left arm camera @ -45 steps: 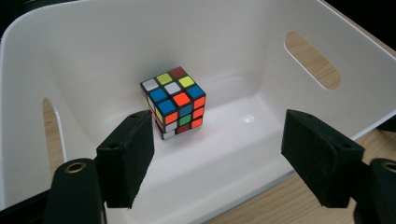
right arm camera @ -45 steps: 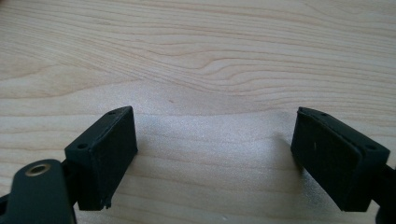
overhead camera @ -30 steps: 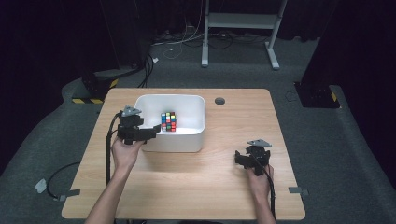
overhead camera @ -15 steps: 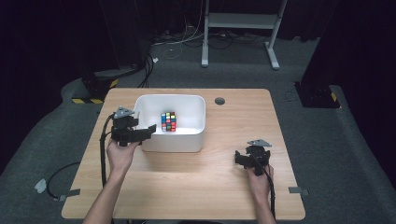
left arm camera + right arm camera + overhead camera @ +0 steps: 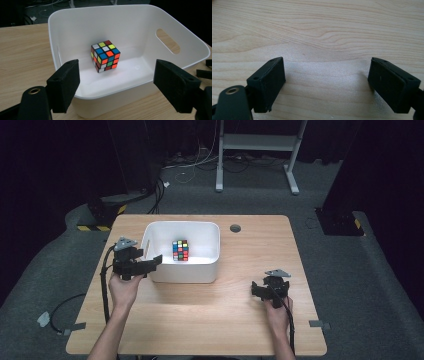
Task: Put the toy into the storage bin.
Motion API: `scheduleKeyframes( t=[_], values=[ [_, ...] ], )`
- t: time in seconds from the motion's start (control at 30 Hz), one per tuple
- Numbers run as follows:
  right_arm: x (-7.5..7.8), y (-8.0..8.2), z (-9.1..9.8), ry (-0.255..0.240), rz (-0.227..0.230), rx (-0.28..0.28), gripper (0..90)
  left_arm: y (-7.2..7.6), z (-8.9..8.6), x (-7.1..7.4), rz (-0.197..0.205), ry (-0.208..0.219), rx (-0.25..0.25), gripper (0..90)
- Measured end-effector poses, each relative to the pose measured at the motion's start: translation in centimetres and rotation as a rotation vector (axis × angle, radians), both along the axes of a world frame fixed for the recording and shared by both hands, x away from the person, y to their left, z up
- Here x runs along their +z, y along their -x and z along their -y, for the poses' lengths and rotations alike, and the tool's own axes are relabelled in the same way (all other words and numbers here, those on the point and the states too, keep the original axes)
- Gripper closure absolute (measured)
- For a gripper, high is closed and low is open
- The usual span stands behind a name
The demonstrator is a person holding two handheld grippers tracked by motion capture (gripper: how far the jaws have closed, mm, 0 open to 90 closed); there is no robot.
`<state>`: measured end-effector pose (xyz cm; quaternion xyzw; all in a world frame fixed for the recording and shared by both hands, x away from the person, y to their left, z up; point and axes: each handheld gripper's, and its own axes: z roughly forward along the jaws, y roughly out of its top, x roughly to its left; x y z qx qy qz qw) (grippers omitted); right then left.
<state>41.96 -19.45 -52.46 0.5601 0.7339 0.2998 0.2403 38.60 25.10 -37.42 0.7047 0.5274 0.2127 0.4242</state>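
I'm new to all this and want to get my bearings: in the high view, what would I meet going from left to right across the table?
Left gripper → white bin holding a Rubik's cube → small round hole in the tabletop → right gripper.

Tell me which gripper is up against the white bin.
The left gripper: its open jaws sit at the white bin's near-left corner, facing the puzzle cube. The right gripper rests on bare table, well clear.

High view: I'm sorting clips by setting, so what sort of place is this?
Probably a lab or studio set up for recording: one wooden table on grey carpet, black curtains around it, loose cables and a metal stand behind.
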Motion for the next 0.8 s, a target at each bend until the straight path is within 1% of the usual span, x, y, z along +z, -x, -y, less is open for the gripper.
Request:
scheduleKeyframes(
  t=[0.03, 0.13, 0.33, 0.5, 0.6, 0.8],
  values=[
    [0.0, 0.0, 0.0, 0.0, 0.0, 0.0, 14.2, 0.1, -0.1, 0.0, 0.002, 0.007, 0.003, 21.5],
    [0.0, 0.0, 0.0, 0.0, 0.0, 0.0, 14.2, 0.3, -0.3, 0.0, 0.006, 0.009, 0.004, 21.7],
    [0.0, 0.0, 0.0, 0.0, 0.0, 0.0, 14.2, 0.7, -0.5, -0.2, 0.006, -0.005, 0.002, 21.9],
    [0.0, 0.0, 0.0, 0.0, 0.0, 0.0, 14.2, 1.1, -0.9, -0.4, 0.002, 0.009, 0.006, 22.0],
    [0.0, 0.0, 0.0, 0.0, 0.0, 0.0, 14.2, 1.2, -1.1, -0.5, -0.003, 0.007, 0.006, 22.0],
    [0.0, 0.0, 0.0, 0.0, 0.0, 0.0, 14.2, 1.6, -1.4, -0.6, 0.002, 0.01, 0.013, 22.0]
  ],
)
